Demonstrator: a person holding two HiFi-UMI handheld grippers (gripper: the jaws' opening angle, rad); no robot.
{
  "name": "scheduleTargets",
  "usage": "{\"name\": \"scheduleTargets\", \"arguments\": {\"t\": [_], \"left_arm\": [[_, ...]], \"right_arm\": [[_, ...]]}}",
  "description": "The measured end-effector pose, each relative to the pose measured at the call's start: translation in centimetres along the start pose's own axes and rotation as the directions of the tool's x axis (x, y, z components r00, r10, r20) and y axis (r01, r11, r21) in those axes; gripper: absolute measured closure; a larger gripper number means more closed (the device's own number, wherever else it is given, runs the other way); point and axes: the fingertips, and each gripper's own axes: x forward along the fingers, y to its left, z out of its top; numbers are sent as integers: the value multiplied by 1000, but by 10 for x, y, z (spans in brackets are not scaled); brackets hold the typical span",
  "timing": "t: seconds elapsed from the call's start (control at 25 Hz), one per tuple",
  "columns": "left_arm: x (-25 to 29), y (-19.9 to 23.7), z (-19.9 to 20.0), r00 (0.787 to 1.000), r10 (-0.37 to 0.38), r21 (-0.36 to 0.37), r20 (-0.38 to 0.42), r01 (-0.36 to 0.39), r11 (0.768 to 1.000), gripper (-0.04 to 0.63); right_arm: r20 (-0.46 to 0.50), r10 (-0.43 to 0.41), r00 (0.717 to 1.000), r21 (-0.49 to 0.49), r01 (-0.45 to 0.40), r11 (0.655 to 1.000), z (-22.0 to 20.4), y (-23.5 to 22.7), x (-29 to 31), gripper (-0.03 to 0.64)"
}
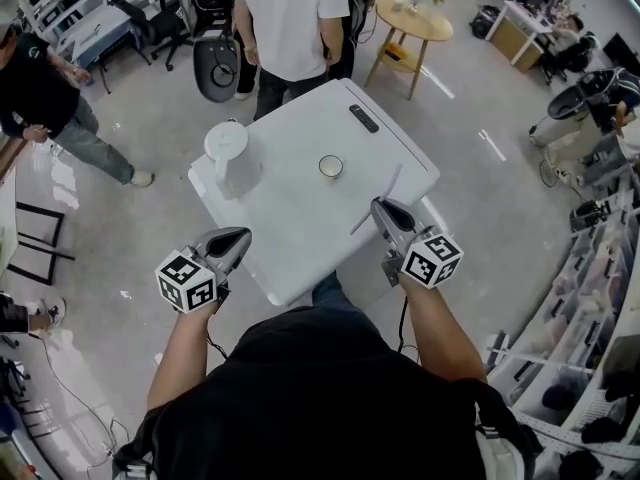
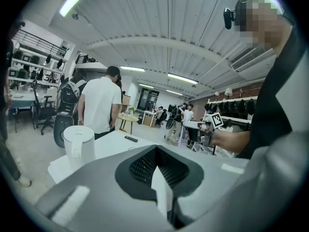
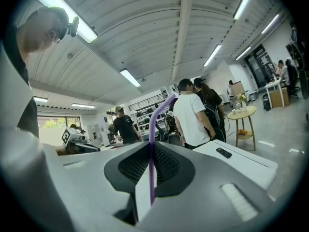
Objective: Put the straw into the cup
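Note:
A thin purple straw (image 3: 152, 144) stands upright between the jaws of my right gripper (image 3: 151, 149), which is shut on it. In the head view the straw (image 1: 387, 188) looks pale and slants up and to the right from the right gripper (image 1: 383, 208), at the table's near right edge. The small cup (image 1: 331, 166) stands upright near the middle of the white table (image 1: 300, 228), up and to the left of the straw and apart from it. My left gripper (image 1: 238, 238) hovers by the near left edge, shut with nothing in it (image 2: 157, 150).
A white kettle (image 1: 228, 154) stands on the table's left side, and a dark remote (image 1: 363, 118) lies at the far edge. A person in a white shirt (image 1: 290, 18) stands just behind the table. A round wooden side table (image 1: 410, 23) is further back.

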Motion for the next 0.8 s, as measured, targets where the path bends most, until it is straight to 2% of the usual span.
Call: {"name": "scheduleTargets", "arguments": {"t": [0.52,0.8], "left_arm": [[26,18,6,999,39,-27,1,-39,999,595],[33,46,10,997,74,-56,0,-74,996,595]], "right_arm": [[-23,28,999,10,-28,1000,8,-41,34,568],[-55,50,997,16,-49,999,9,-60,73,568]]}}
